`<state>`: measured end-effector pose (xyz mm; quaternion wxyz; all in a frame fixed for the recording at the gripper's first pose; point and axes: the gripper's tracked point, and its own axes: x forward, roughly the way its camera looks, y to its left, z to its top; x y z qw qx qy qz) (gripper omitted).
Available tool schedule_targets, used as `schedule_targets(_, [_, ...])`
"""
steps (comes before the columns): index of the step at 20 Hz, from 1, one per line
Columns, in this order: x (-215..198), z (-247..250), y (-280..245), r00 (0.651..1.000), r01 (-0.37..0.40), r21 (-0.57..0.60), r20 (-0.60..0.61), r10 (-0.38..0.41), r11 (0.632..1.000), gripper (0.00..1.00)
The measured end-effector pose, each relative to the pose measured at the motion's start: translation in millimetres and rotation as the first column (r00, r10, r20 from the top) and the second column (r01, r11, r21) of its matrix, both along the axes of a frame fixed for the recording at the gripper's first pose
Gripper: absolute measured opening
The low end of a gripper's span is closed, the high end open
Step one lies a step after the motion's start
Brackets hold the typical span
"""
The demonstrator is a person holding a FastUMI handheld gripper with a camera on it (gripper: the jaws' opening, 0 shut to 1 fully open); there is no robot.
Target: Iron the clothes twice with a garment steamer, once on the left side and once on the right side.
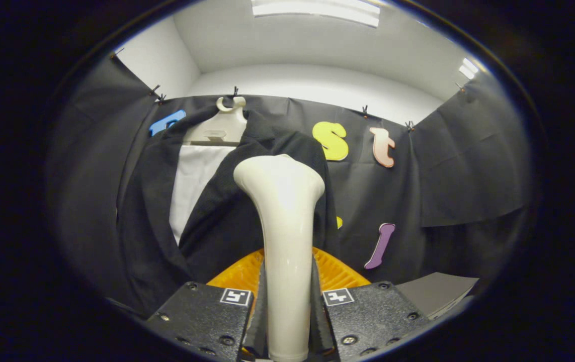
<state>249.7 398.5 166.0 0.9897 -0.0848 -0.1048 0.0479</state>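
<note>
Both fingers (201, 317) of the gripper (287, 311) clamp one white garment steamer (284, 226), its head against one black jacket (227, 211) on one hanger (222, 128).

Glossy smooth cream plastic steamer (282, 226); matt black woven cloth jacket (217, 216); ribbed orange plastic basket (337, 271); rough-textured black fingers (201, 314) of the hand-held gripper (287, 327) pressing the steamer.

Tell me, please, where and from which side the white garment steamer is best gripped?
Grip the steamer on its slim, straight handle below the flared head, coming from the end away from the jacket, one finger on each side. The gripper holds it just so, with the head free to face the cloth.
</note>
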Motion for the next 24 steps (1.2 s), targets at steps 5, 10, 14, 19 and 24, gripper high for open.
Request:
schedule_targets(5, [-10,-25,-5,1.000,0.006,-0.016,-0.030,-0.007,1.000,0.39])
schedule_targets(10, [-14,-51,-11,0.996,0.016,-0.030,-0.082,-0.018,0.999,0.39])
schedule_targets(14, [-17,-79,-11,0.990,0.008,-0.053,-0.139,-0.015,0.999,0.39])
schedule_targets(19, [-23,-102,-13,0.984,0.010,-0.074,-0.179,-0.023,0.997,0.38])
schedule_targets(24, [-28,-127,-13,0.975,0.011,-0.092,-0.218,-0.031,0.996,0.39])
